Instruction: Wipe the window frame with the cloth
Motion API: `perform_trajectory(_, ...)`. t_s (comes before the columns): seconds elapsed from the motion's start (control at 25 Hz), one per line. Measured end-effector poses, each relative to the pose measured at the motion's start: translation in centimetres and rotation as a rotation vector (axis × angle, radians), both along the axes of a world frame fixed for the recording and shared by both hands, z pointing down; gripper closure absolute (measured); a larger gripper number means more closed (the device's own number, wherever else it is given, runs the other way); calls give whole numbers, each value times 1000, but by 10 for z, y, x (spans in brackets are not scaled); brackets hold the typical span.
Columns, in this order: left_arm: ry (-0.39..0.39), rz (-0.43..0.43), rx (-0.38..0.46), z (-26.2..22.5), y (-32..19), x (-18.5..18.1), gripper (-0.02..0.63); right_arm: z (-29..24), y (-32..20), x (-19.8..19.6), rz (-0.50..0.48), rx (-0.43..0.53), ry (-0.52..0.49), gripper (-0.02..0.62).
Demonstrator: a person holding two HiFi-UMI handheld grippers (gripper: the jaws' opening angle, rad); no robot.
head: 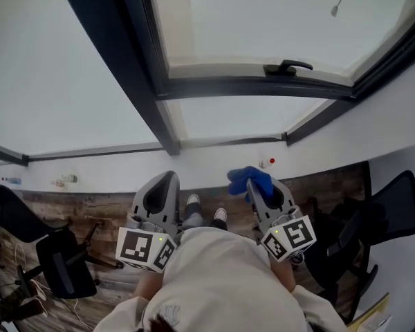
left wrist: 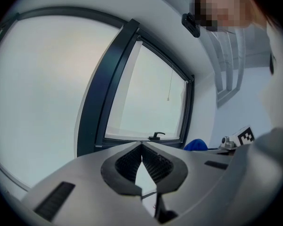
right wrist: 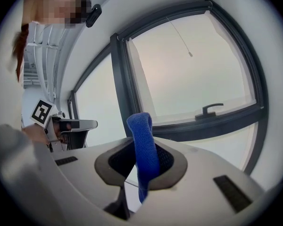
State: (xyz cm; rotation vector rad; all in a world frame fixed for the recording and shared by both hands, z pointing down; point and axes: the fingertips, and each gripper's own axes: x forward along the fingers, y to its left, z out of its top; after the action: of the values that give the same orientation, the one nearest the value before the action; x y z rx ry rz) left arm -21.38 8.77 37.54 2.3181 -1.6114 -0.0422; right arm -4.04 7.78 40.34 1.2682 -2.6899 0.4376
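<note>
— Where is the cloth (right wrist: 142, 145)?
— Pinched in the jaws of the right tool (head: 257, 189), a blue fold sticking out past the tips. It is held clear of the dark window frame (head: 249, 87) (lower than its handle (head: 288, 66)).
— And the left tool (left wrist: 141, 147)?
— Jaws together, nothing between them, beside the right one.

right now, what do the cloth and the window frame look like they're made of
Cloth: blue fabric, likely microfibre. It has a fine ribbed nap, a matte look, and bends limply in a soft fold.
Window frame: dark grey and smooth, with a dull sheen and crisp straight edges. It is probably painted metal, though plastic cannot be ruled out.
</note>
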Motion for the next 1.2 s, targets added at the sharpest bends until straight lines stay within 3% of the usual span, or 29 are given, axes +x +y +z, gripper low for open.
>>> perform_trajectory(0.28, 1, 60, 16, -8, -38, -32, 597, -24, -50, -74, -58, 76, -21, 537)
perform_trajectory(0.52, 0, 104, 19, -5, -64, -48, 597, -38, -99, -108, -55, 153, -25, 537)
perform_trajectory(0.84, 13, 148, 3, 2, -88, -53, 597, -55, -212, -163, -28, 269, -12, 537)
perform_trajectory(1.04, 33, 146, -17, 6, -93, -50, 597, -19, -272, -207, -77, 196, 56, 537)
perform_trajectory(1.2, 40, 113, -28, 7, -96, -58, 597, 15, -297, -227, -113, 181, 182, 537)
